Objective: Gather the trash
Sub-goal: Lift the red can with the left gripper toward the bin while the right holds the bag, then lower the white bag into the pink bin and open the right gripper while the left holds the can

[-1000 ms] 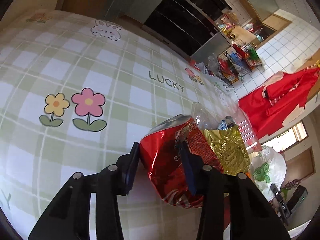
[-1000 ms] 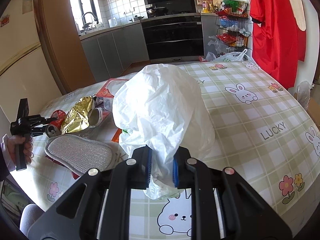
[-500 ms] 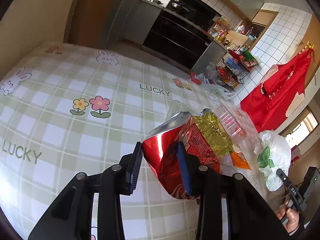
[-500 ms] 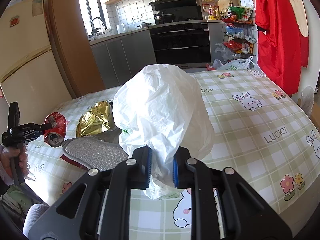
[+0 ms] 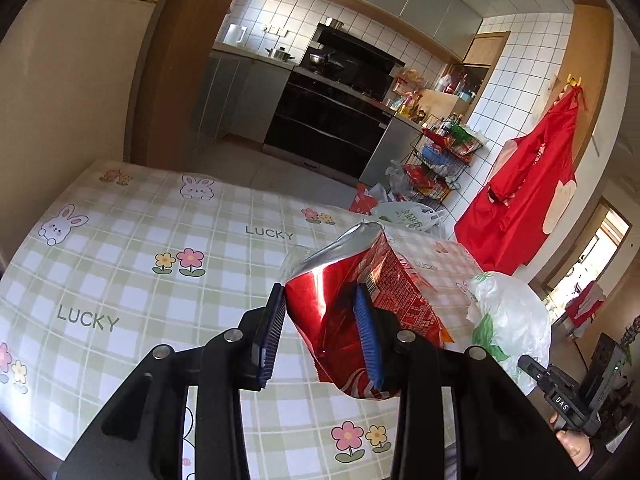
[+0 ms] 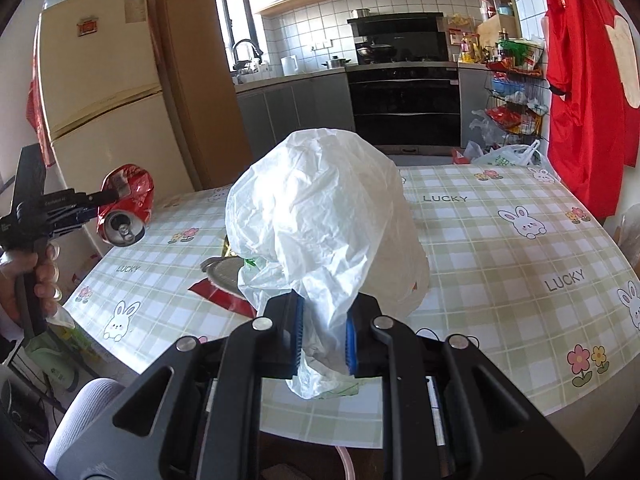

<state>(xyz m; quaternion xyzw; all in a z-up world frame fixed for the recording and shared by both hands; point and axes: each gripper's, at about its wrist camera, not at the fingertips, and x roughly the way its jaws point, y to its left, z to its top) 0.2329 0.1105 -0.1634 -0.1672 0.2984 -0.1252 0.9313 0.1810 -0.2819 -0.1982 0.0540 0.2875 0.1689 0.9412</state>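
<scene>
A crushed red drinks can [image 5: 320, 300] hangs above the checked table [image 5: 140, 280], and my left gripper [image 5: 320, 320] is shut on its dented sides. The right wrist view shows that same can [image 6: 126, 208] held up at the far left by the left gripper [image 6: 94, 204], in a person's hand [image 6: 40, 276]. My right gripper [image 6: 322, 336] is shut on the lower folds of a crumpled white plastic bag [image 6: 324, 220], which bulges up over the table. From the left wrist the bag [image 5: 512, 312] appears at the right. A red snack wrapper [image 5: 404, 292] lies behind the can.
Behind the bag lie a silver mesh pad [image 6: 226, 272] and a strip of red wrapper [image 6: 220, 296]. A fridge [image 6: 100, 100] stands to the left of the table. A red apron [image 6: 580, 80] hangs at the right, beside a wire rack [image 6: 512, 92] with bags below it.
The left gripper has lifted the can up off the table, away from the gold foil and the wrapper. The right gripper has risen a little with the bag still in it.
</scene>
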